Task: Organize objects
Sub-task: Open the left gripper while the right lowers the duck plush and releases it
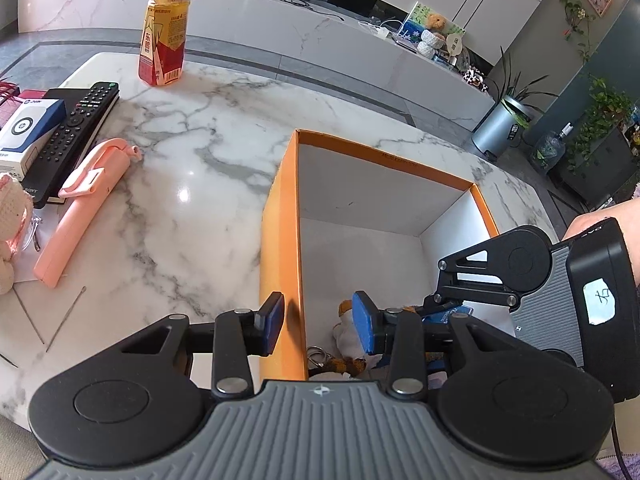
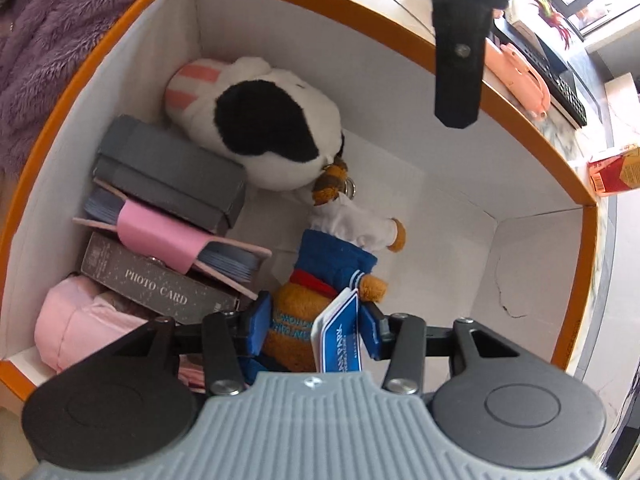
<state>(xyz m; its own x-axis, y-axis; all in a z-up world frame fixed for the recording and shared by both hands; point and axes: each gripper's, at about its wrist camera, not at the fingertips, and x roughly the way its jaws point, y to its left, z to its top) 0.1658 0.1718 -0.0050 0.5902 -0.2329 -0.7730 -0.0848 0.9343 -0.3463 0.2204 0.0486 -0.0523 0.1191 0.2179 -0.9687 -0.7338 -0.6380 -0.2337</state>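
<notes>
An orange box [image 1: 280, 216] with white inside stands on the marble table; its rim also shows in the right wrist view [image 2: 520, 120]. My left gripper [image 1: 320, 326] is open, its fingers straddling the box's left wall. My right gripper [image 2: 314, 330] is inside the box, its jaws closed around a brown bear doll [image 2: 340, 268] in blue and white sailor clothes, with a blue tag. The doll lies on the box floor. The right gripper body [image 1: 520, 276] shows in the left wrist view.
In the box lie a black-and-white plush [image 2: 264, 136], grey boxes [image 2: 168, 172], a pink card holder [image 2: 168, 236], a photo card box [image 2: 156, 284] and a pink pouch [image 2: 80, 328]. On the table are a tea bottle [image 1: 164, 36], remote [image 1: 72, 132], pink selfie stick [image 1: 84, 204] and white-blue box [image 1: 24, 132].
</notes>
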